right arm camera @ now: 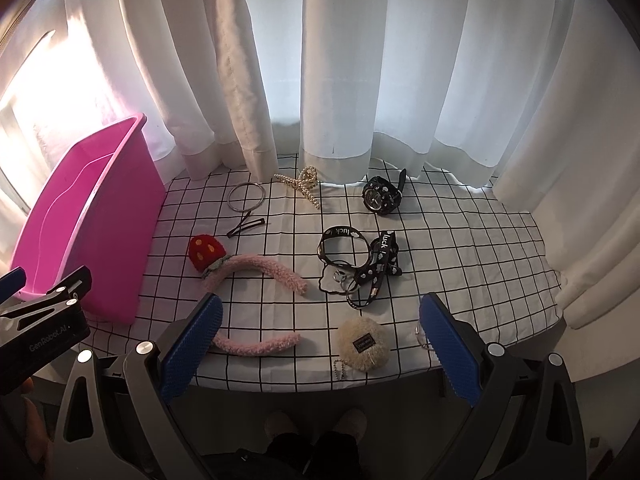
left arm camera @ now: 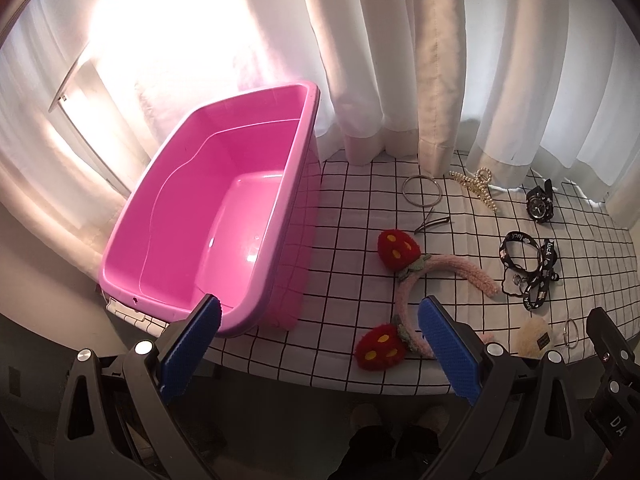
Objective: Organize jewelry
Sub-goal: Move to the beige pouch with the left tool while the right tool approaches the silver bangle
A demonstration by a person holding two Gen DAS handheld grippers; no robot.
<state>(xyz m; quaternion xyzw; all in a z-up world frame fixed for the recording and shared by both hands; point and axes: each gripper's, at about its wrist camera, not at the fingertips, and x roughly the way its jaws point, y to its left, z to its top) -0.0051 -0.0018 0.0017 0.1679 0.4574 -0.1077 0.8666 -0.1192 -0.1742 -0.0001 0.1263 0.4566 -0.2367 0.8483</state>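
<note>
From the left wrist camera, the pink bin [left arm camera: 208, 216] stands on the left part of the table [left arm camera: 352, 208], empty, its glossy floor bare. The left tool [left arm camera: 320, 344] hangs released at the table's near edge, blue pads wide apart and holding nothing. Right of the bin lies the pink fuzzy headband [left arm camera: 408, 296] with two red strawberry ears. Further right of the bin, toward the curtain [left arm camera: 384, 60], lie a silver bangle [left arm camera: 422, 192], a dark hair clip [left arm camera: 432, 223], a pearl claw clip [left arm camera: 478, 186] and a black watch [left arm camera: 541, 204]. A black lanyard [left arm camera: 530, 264] printed "luck" lies right of the headband.

From the right wrist camera, the bin [right arm camera: 84, 220] sits at the far left. The right tool [right arm camera: 320, 340] is also released, pads spread, gripping nothing. Between its pads, at the near edge well right of the bin, rests a cream fluffy charm [right arm camera: 362, 342] with a bead chain. The headband [right arm camera: 256, 268], bangle [right arm camera: 246, 197], watch [right arm camera: 380, 198] and lanyard [right arm camera: 360, 264] lie spread across the white, black-gridded cloth. White curtains [right arm camera: 340, 60] hang behind, backlit.
</note>
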